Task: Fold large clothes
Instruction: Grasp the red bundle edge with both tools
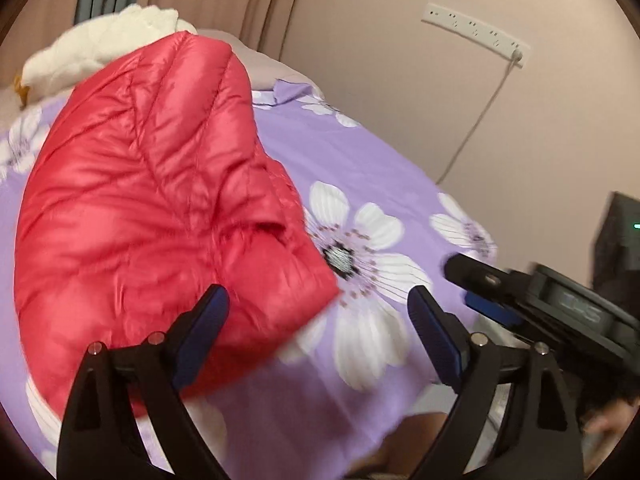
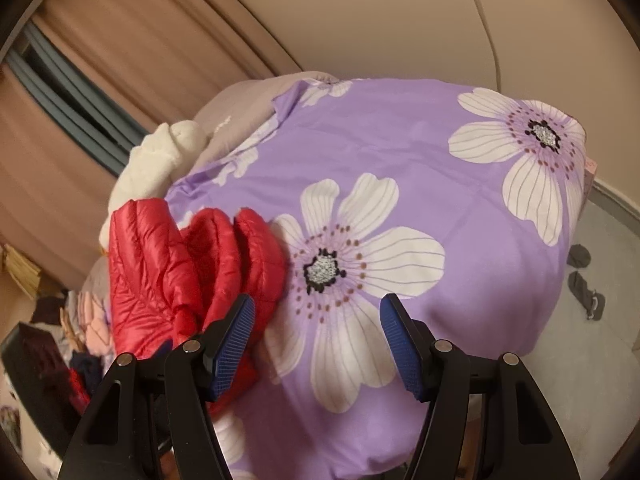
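- One red puffer jacket [image 1: 160, 200] lies folded on the bed's purple flowered cover [image 1: 360, 152]; its near edge is blurred and partly behind the left tongs [image 1: 316, 332].
- Left tongs stand wide apart, gripping nothing.
- Right tongs [image 2: 318, 344] hang open over the cover, empty, with the jacket just to their left.
- One white fluffy bundle [image 1: 100, 48] sits half hidden behind the jacket.
- One power strip [image 1: 476, 34] is on the wall.

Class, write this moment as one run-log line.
red jacket: folded on bedspread | left gripper: open, empty | right gripper: open, empty
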The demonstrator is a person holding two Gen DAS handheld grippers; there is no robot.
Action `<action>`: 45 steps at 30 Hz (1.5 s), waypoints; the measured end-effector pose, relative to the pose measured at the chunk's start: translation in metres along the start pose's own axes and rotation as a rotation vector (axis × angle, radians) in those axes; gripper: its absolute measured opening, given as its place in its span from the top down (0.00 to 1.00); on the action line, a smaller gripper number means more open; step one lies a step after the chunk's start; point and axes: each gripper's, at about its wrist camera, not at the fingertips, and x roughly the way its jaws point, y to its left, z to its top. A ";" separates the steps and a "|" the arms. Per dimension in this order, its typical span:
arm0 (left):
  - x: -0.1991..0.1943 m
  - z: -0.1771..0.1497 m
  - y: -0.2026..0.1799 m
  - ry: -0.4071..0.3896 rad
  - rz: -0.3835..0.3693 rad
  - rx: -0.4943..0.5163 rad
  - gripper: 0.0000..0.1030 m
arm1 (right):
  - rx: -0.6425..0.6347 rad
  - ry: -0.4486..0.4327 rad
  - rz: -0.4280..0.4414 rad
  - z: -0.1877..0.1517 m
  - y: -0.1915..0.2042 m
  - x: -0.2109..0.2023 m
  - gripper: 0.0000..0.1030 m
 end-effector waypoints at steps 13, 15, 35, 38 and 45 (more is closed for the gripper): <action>-0.185 -0.026 0.082 -0.301 0.113 -0.210 0.22 | -0.212 -0.021 0.238 0.026 0.142 0.011 0.36; -0.186 -0.018 0.100 -0.332 0.232 -0.257 0.28 | -0.255 -0.037 0.243 0.027 0.168 0.017 0.36; -0.077 0.029 0.170 -0.251 0.417 -0.477 0.87 | -0.504 -0.014 0.082 0.044 0.234 0.101 0.65; -0.051 0.030 0.166 -0.218 0.383 -0.480 0.87 | -0.502 0.005 0.065 0.048 0.229 0.117 0.66; -0.004 0.029 0.150 -0.257 0.461 -0.405 0.87 | -0.505 0.090 -0.009 0.042 0.201 0.160 0.66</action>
